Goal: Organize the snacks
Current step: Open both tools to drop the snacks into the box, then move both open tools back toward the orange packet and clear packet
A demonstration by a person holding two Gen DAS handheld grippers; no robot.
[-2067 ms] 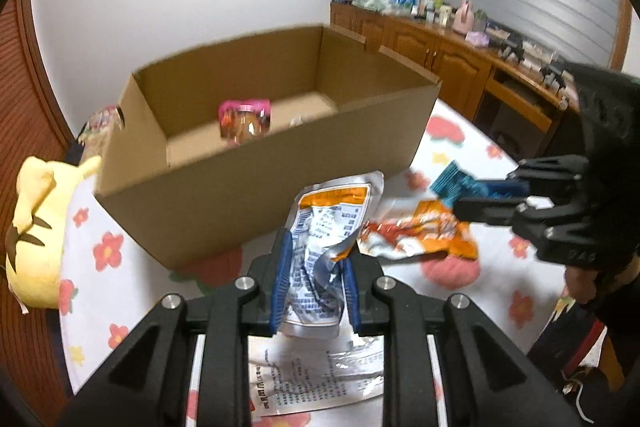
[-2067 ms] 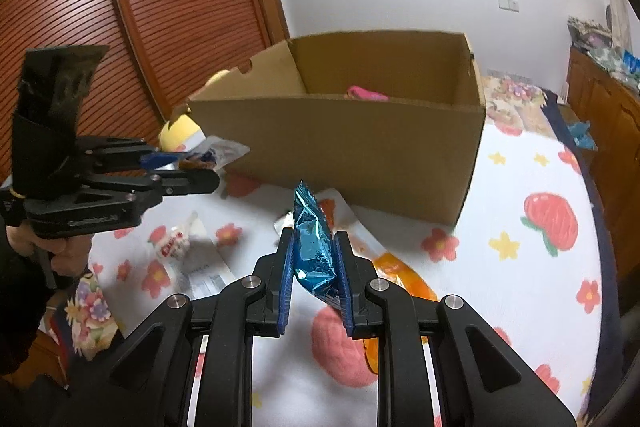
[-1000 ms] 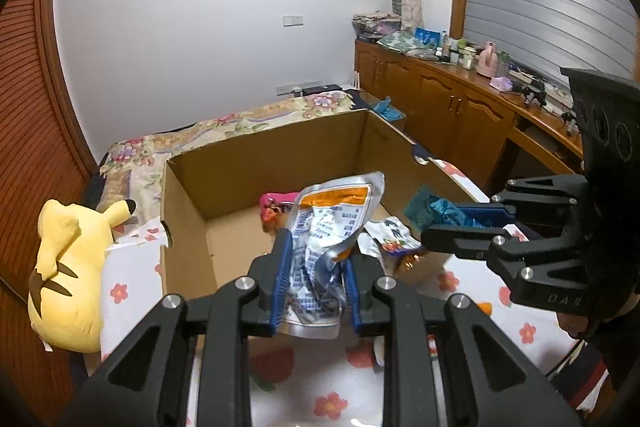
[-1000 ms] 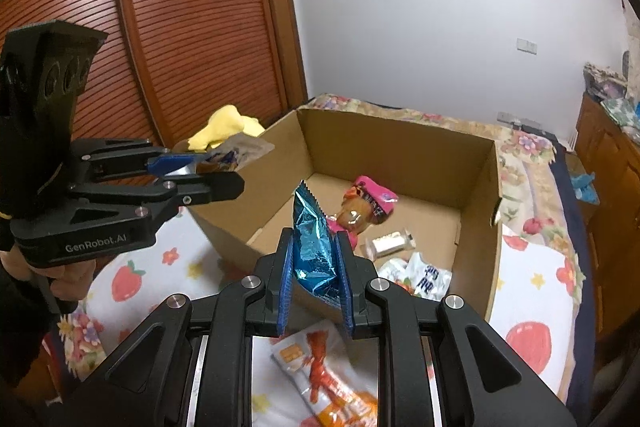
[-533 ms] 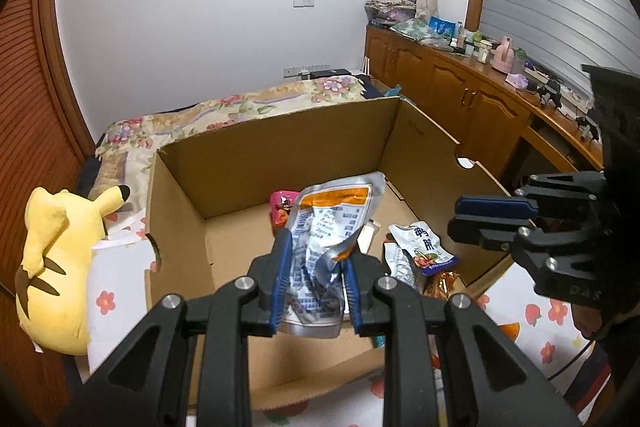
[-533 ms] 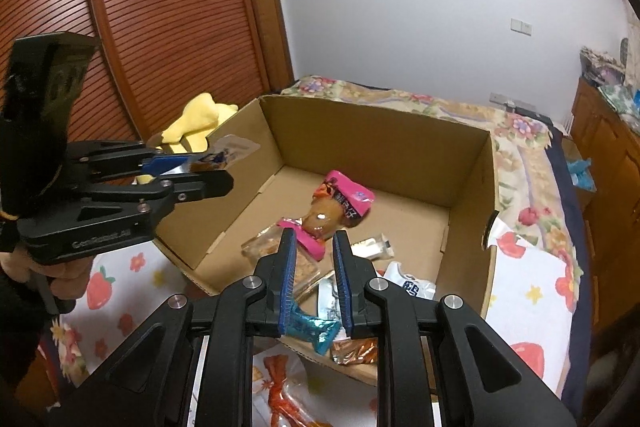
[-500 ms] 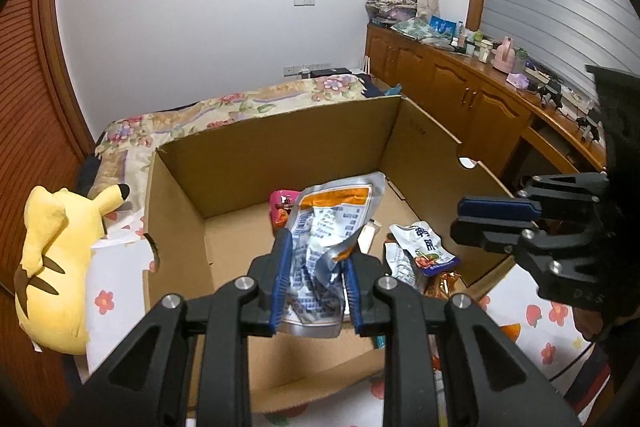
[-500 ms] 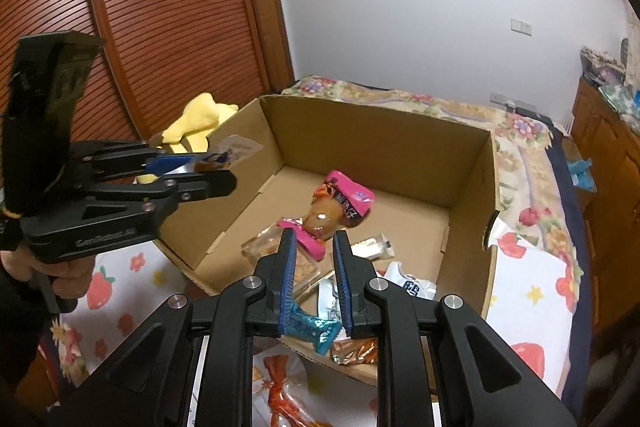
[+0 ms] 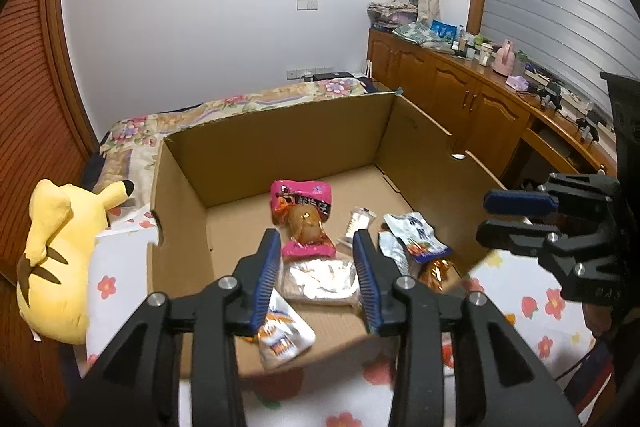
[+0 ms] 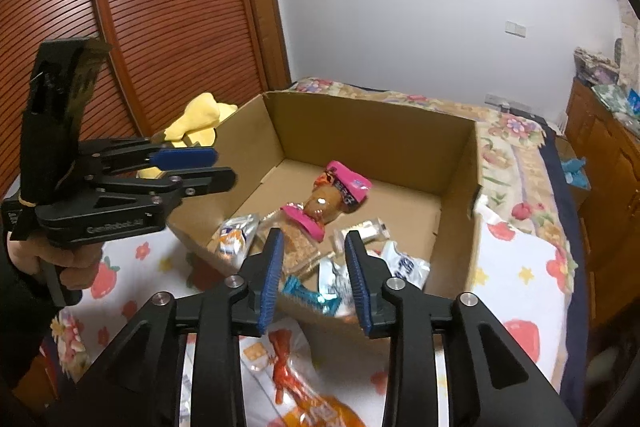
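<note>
An open cardboard box lies below both grippers. My left gripper hangs over its near wall, jaws opening with nothing between them. The silver-and-orange packet lies in the box's near left corner. My right gripper is also over the box, jaws opening and empty. The blue foil packet rests just inside the near wall below it. A pink packet, a white-and-blue one and a clear cracker pack lie on the box floor.
A yellow plush toy sits left of the box. An orange snack packet lies on the strawberry-print tablecloth in front of the box. Wooden cabinets line the right wall, and a bed stands behind.
Both grippers carried packets up over the box. The right let go of the blue packet first, then the left dropped the silver-and-orange one. Both pairs of jaws now stand wider apart.
</note>
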